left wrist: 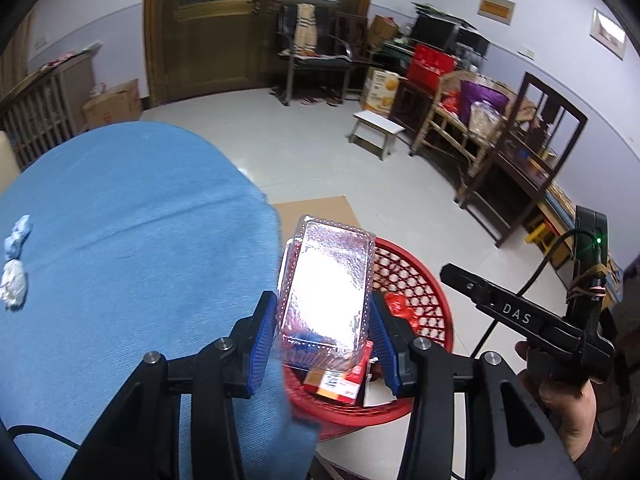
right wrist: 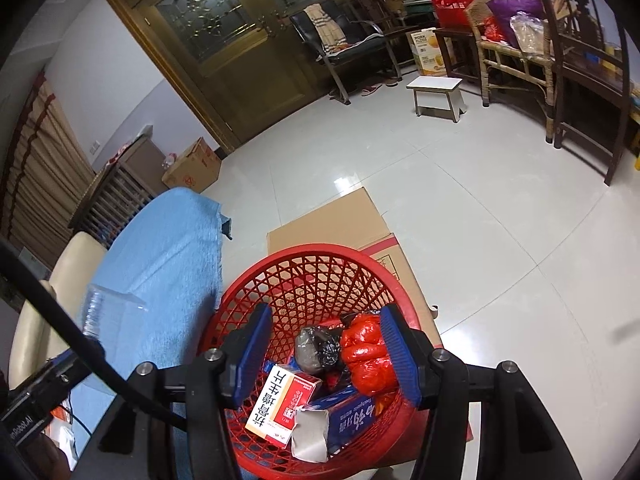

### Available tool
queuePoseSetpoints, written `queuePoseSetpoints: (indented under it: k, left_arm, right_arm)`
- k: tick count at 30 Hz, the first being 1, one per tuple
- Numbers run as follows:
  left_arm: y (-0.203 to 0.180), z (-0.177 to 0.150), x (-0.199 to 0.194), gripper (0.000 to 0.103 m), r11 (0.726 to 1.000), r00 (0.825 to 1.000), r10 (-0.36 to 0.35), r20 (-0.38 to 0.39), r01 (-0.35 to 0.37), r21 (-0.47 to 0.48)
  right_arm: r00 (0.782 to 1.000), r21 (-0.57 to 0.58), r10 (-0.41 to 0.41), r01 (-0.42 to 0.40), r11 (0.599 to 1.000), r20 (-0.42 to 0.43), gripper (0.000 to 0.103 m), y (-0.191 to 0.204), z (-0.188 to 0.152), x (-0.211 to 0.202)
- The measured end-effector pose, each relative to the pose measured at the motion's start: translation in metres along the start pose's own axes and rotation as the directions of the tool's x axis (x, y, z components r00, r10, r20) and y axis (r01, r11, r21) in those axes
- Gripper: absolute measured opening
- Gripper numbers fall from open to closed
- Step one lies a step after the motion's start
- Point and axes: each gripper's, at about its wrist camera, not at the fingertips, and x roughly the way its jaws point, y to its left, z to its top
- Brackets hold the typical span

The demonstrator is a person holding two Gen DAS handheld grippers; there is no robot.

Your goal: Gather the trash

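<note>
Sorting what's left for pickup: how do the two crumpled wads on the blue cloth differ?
The upper wad is pale blue; the lower wad is white. The upper wad lies farther from the camera and looks narrower, while the lower wad looks bulkier. Both are crumpled and lie on the blue cloth, close together near its left edge, far from the red basket.
</note>
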Motion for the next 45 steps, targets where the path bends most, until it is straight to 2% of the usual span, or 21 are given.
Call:
queuePoseSetpoints:
  k: [5,9,10,11,13,18,26,30,35,45]
  left_arm:
    - [-0.009,0.004,0.013,0.048,1.0,1.0,-0.011,-0.027,0.012,0.027]
    - [-0.01,0.008,0.022,0.052,1.0,0.999,-0.028,-0.047,0.028,0.011]
    - [-0.01,0.008,0.024,0.054,0.999,0.998,-0.038,-0.052,0.038,0.005]
    - [-0.01,0.009,0.026,0.06,0.999,0.998,-0.043,-0.056,0.043,-0.001]
    - [-0.008,0.01,0.027,0.063,0.999,0.998,-0.03,-0.05,0.029,-0.016]
    - [0.003,0.009,0.022,0.063,0.999,0.999,-0.025,-0.034,0.023,-0.042]
    - [0.049,0.008,0.006,0.064,0.988,1.0,0.029,-0.004,-0.029,-0.153]
    - [0.079,0.003,-0.003,0.064,0.971,0.996,0.089,-0.008,-0.089,-0.22]
    - [0.109,-0.013,-0.008,0.065,0.943,0.993,0.115,-0.021,-0.116,-0.311]
    - [0.146,-0.039,-0.03,0.065,0.912,0.982,0.188,-0.027,-0.185,-0.367]
  right_arm:
    - [1.0,0.017,-0.001,0.001,1.0,0.008,0.06,-0.008,0.002,-0.001]
    - [1.0,0.037,0.0,0.0,0.999,0.003,0.06,-0.016,0.001,-0.001]
    - [1.0,0.04,-0.002,0.002,0.999,0.002,0.06,-0.017,0.001,-0.001]
    - [1.0,0.043,-0.003,0.003,0.999,0.001,0.06,-0.019,0.001,0.0]
    - [1.0,0.049,-0.004,0.004,0.999,-0.002,0.06,-0.022,0.0,0.001]
    - [1.0,0.055,-0.006,0.007,0.998,-0.008,0.06,-0.024,-0.001,0.003]
    - [1.0,0.039,0.0,0.0,0.999,-0.018,0.06,-0.016,-0.002,0.008]
    - [0.999,0.023,0.008,-0.008,1.0,-0.036,0.06,-0.007,-0.003,0.013]
    - [0.998,-0.009,0.016,-0.017,1.0,-0.053,0.062,0.01,-0.008,0.018]
    - [0.995,-0.123,0.057,-0.067,0.99,-0.08,0.064,0.07,-0.013,0.025]
